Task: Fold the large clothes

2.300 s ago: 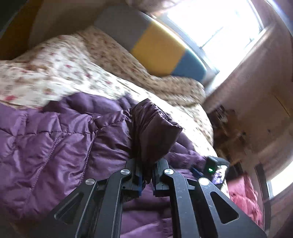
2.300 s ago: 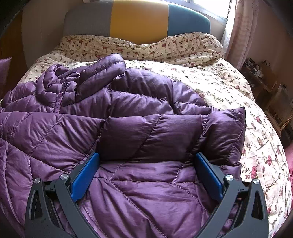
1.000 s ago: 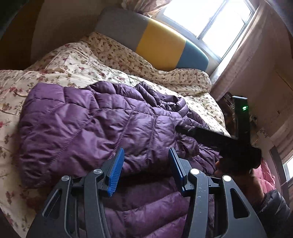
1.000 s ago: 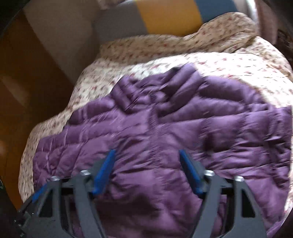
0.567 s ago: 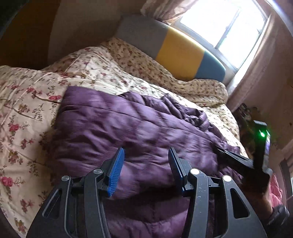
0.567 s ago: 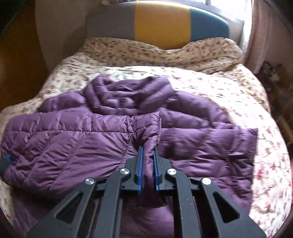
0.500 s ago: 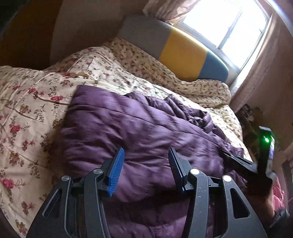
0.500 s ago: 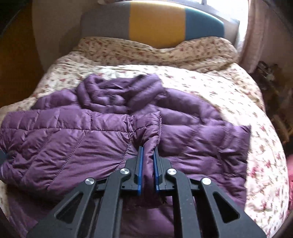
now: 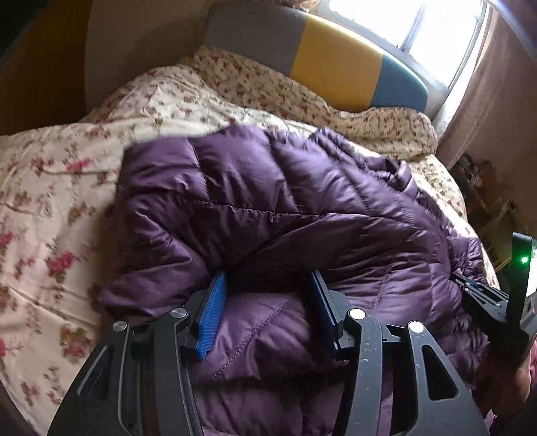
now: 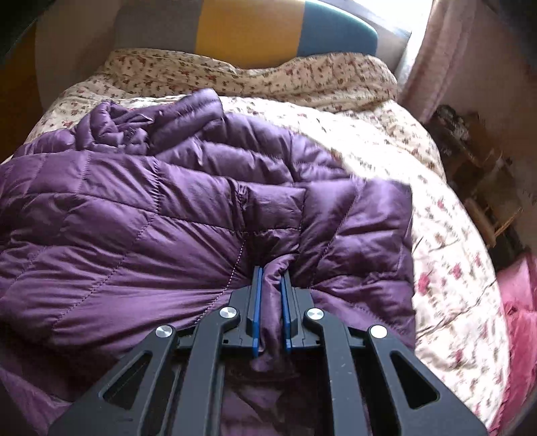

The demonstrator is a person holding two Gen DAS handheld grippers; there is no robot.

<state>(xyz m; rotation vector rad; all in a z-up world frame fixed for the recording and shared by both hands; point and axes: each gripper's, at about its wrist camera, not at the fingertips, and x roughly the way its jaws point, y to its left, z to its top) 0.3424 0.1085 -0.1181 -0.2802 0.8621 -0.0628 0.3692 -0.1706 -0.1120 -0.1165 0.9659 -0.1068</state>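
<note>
A quilted purple jacket (image 10: pixel 141 234) lay spread across the middle of the bed (image 10: pixel 436 228), its bunched collar toward the headboard (image 10: pixel 248 30) and its body covering much of the floral bedspread. The right gripper (image 10: pixel 271 295) was clamped tight on a pinched fold of the jacket's fabric. The left gripper (image 9: pixel 265 302) stood with its jaws apart over a puffed panel of the jacket near the bed's foot, pressing on nothing.

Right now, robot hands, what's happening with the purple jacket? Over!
Right gripper shut on a pinch of the purple jacket. Left gripper open, jacket between its pads. Jacket lies on the floral bedspread. Nothing in the way.
</note>
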